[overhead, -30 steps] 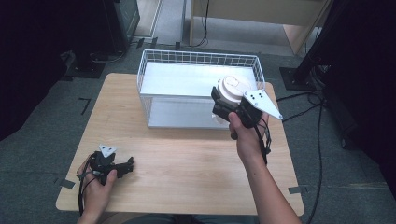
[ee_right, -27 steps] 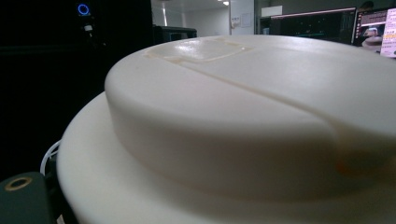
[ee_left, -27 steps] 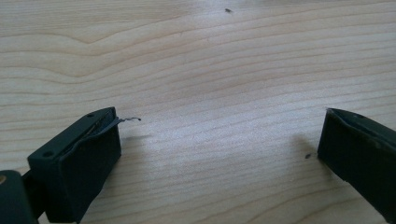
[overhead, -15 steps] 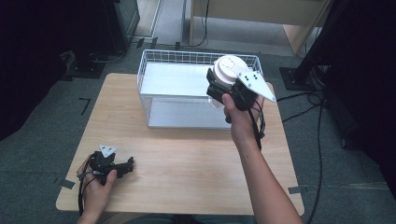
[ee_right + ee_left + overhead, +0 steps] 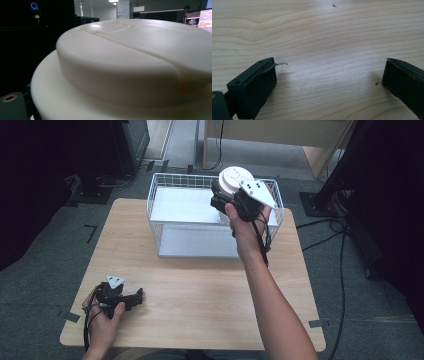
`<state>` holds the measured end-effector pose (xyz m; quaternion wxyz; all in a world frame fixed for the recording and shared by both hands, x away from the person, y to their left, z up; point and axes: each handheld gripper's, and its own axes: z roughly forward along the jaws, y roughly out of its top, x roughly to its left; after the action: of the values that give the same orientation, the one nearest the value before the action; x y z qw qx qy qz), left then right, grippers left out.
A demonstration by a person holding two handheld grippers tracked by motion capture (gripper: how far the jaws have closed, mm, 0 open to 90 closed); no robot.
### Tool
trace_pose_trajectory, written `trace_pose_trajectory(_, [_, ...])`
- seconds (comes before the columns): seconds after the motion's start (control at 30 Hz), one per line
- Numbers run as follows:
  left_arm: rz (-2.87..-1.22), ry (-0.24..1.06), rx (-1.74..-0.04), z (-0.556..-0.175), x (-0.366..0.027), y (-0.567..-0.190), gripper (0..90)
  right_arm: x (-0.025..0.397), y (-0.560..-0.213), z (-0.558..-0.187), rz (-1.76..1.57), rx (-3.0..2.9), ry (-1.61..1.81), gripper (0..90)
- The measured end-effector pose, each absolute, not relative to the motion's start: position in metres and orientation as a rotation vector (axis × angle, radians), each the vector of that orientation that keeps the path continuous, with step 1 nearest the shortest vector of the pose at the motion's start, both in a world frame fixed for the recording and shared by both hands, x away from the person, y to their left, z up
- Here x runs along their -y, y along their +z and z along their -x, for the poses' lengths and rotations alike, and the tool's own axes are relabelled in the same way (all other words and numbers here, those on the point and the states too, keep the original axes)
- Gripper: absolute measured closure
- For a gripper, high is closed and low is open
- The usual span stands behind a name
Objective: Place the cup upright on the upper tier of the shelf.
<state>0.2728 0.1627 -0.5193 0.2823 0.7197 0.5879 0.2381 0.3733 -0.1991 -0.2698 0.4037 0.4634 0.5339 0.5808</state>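
One white round lid (image 5: 234, 179), pinched in right tool (image 5: 227, 195), held above wire basket (image 5: 165, 227), basket directly below. Left tool (image 5: 134, 297) spread, resting on surface (image 5: 200, 285).

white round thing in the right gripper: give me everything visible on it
The round white object looks like smooth matte plastic: a raised disc on a wider flange, with a seam line and a shallow recessed tab on top. The right gripper holds it aloft over the wire basket, top facing up. Its underside is hidden.
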Motion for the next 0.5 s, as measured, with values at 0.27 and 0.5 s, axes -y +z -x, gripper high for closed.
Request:
trace_pose_trajectory(0.27, [-1.937, 0.633, -1.564, -0.271, -0.163, -0.519, 0.0, 0.19, -0.263, -0.402, -1.183, -1.335, 1.436, 7.5])
trace_pose_trajectory(0.5, [-1.936, 0.633, -1.561, -0.27, -0.163, -0.519, 0.0, 0.187, -0.263, -0.428, -1.229, -1.322, 1.421, 7.5])
